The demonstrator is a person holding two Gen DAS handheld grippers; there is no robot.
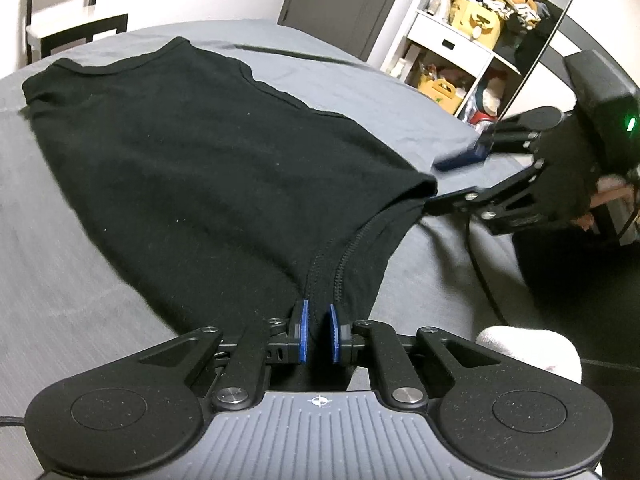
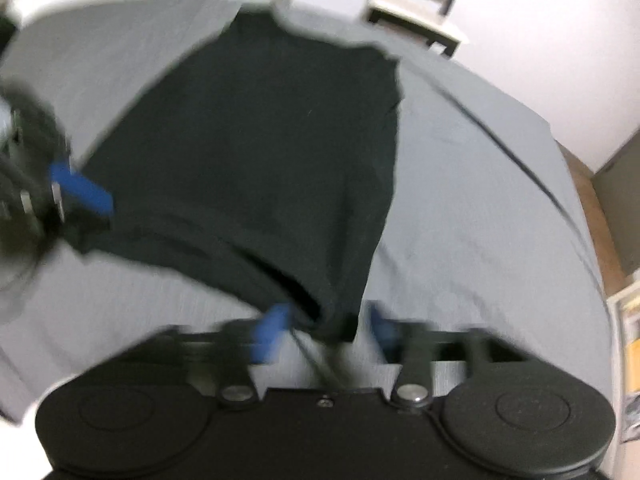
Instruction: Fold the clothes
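Observation:
A black shirt (image 1: 180, 152) lies spread on a grey bed sheet (image 1: 80, 300), neck end far from me. My left gripper (image 1: 317, 332) is shut on the near hem corner, with the seam running between its blue pads. My right gripper (image 1: 444, 182) is at the other hem corner with its fingers spread apart. The right wrist view is blurred. There the shirt (image 2: 260, 140) reaches down to my right gripper (image 2: 326, 328), whose blue pads stand wide apart on either side of the corner. My left gripper (image 2: 80, 200) shows at the left edge, holding its corner.
Open white shelves (image 1: 460, 40) crammed with bags and clothes stand past the bed's right side, beside a grey door (image 1: 344, 0). A chair (image 2: 420, 8) stands beyond the far edge. A dark cord (image 2: 512, 152) crosses the sheet (image 2: 480, 220). A white fabric lump (image 1: 528, 348) sits near my left gripper.

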